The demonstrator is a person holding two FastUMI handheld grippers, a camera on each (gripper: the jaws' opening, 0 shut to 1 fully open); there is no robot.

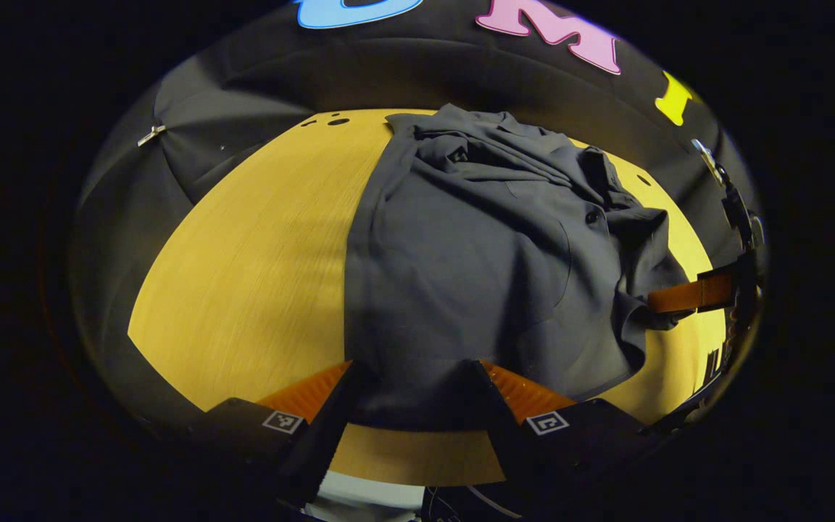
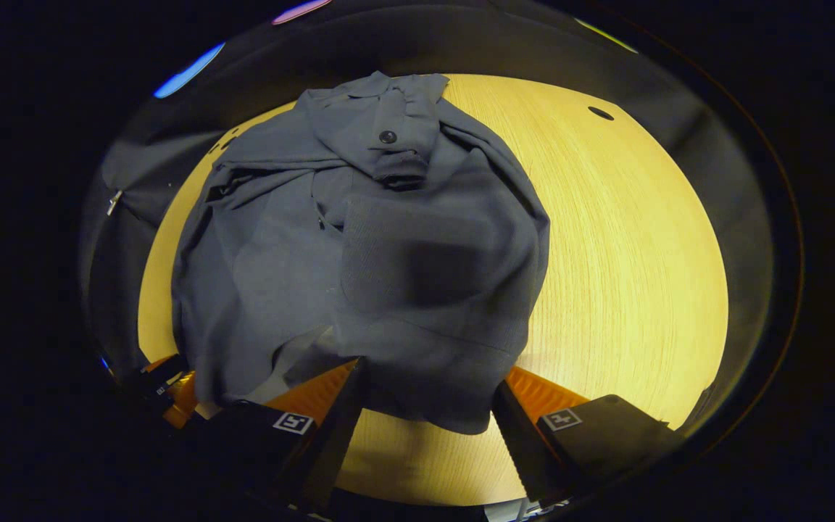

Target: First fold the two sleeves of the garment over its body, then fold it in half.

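Left tool (image 1: 412, 395) astride garment (image 1: 475, 268) hem

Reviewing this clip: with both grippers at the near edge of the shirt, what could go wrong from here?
1. The garment lies bunched, with a cuffed sleeve draped loosely on top; lifting the near edge could spill it off.
2. The left gripper and right gripper stand open around the hem, so each may catch one layer only.
3. Creases near the collar could get folded in.

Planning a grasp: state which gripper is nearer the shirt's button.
Right, probably: the button lies straight ahead of the right gripper, but ahead and sideways from the left gripper.
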